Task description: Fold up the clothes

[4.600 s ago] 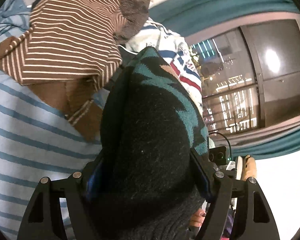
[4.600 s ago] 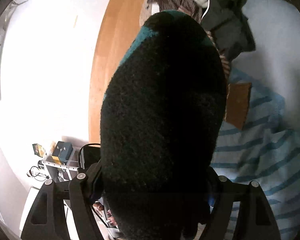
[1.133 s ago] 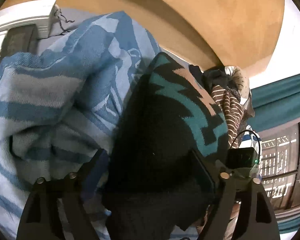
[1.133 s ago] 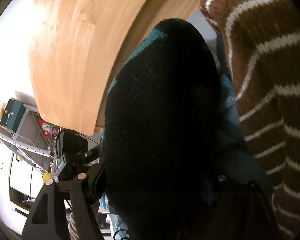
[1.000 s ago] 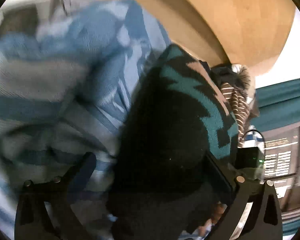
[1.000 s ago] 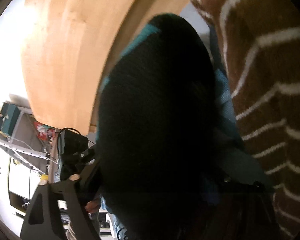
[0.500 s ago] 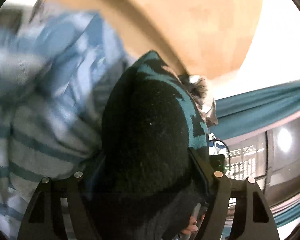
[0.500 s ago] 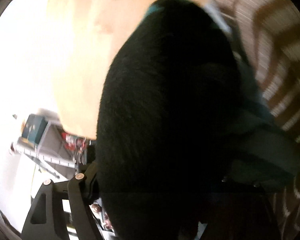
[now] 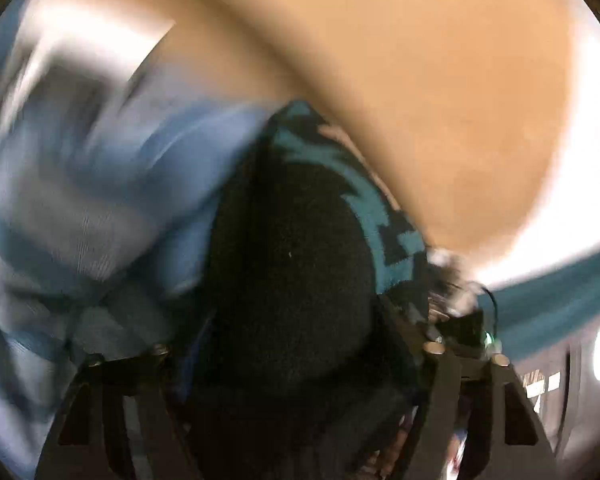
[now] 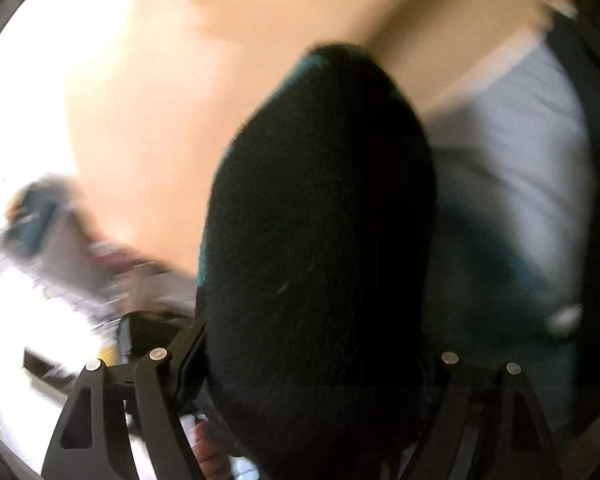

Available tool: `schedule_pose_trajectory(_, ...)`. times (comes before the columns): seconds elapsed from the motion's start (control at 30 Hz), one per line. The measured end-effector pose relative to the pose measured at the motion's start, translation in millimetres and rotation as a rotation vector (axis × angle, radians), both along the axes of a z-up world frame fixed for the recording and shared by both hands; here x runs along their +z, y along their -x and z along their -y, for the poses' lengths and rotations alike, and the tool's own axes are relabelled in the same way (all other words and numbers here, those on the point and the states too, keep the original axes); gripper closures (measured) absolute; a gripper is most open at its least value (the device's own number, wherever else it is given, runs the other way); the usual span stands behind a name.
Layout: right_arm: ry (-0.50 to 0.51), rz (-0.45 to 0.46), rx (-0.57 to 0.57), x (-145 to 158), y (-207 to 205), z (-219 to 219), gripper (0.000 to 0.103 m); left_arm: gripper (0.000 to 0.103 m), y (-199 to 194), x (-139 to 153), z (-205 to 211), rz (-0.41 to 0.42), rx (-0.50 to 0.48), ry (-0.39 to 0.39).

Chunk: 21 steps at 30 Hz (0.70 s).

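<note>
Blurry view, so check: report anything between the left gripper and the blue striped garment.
A black-and-teal knit fills the left gripper, whose jaws have just been closing around it; the blue striped garment lies beside it, left.

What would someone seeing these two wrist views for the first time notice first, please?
A bulky black and teal knit fills the middle of the left wrist view, bulging up between the fingers. The same dark knit blocks the centre of the right wrist view, again between that gripper's fingers. To its left in the left view lies blurred blue striped fabric, with a tan wooden board arching above.
</note>
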State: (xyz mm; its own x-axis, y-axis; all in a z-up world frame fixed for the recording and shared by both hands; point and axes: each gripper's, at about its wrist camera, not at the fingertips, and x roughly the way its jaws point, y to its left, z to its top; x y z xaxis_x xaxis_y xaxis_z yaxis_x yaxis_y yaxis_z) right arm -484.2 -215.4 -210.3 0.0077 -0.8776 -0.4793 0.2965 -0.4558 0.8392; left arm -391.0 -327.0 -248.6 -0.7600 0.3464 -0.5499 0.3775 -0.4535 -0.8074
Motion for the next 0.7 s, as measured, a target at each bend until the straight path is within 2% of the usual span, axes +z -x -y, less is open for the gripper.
schedule_pose_trajectory(0.03, -0.024, 0.026, -0.033, -15.8, 2.2, -2.0, 0.021, 0.034, -3.1, -7.6, -2.3, -0.031, 0.028, -0.014)
schedule_pose_trajectory(0.07, -0.044, 0.032, -0.054, -24.0, 2.5, -2.2, 0.02, 0.034, -4.9, -7.7, -6.2, -0.045, 0.042, 0.007)
schedule_pose_trajectory(0.13, -0.073, -0.029, -0.052, -14.0, -3.7, 3.2, 0.018, 0.034, -4.4, 3.3, -15.2, -0.037, 0.04, 0.095)
schedule_pose_trajectory(0.17, -0.097, -0.061, -0.054, -8.5, -6.4, 5.5, 0.016, 0.033, -2.9, 5.2, -15.1, -0.03, 0.029, 0.104)
schedule_pose_trajectory(0.3, -0.185, -0.136, -0.149, 14.0, -23.1, -1.6, 0.014, 0.03, -3.1, 5.9, -4.6, -0.014, -0.003, 0.074)
schedule_pose_trajectory(0.37, -0.23, -0.197, -0.174, 28.1, -44.6, -1.6, 0.014, 0.029, -11.2, 6.6, -0.8, -0.02, 0.027, 0.067)
schedule_pose_trajectory(0.4, -0.254, -0.233, -0.179, 35.9, -56.7, -0.3, 0.013, 0.029, -17.7, 9.2, -0.8, -0.028, 0.054, 0.09)
schedule_pose_trajectory(0.5, -0.357, -0.427, -0.194, 59.6, -94.9, -6.0, 0.011, 0.029, -63.4, 30.4, -6.7, -0.062, 0.118, 0.233)
schedule_pose_trajectory(0.6, -0.451, -0.614, -0.239, 55.2, -81.2, -95.3, 0.011, 0.028, -85.0, 54.3, -19.9, -0.112, 0.135, 0.371)
schedule_pose_trajectory(0.67, -0.449, -0.663, -0.255, 61.2, -90.7, -83.6, 0.011, 0.028, -92.6, 66.4, -31.2, -0.144, 0.125, 0.454)
schedule_pose_trajectory(0.7, -0.419, -0.67, -0.238, 66.0, -91.0, -81.2, 0.018, 0.028, -93.8, 69.6, -37.7, -0.146, 0.113, 0.493)
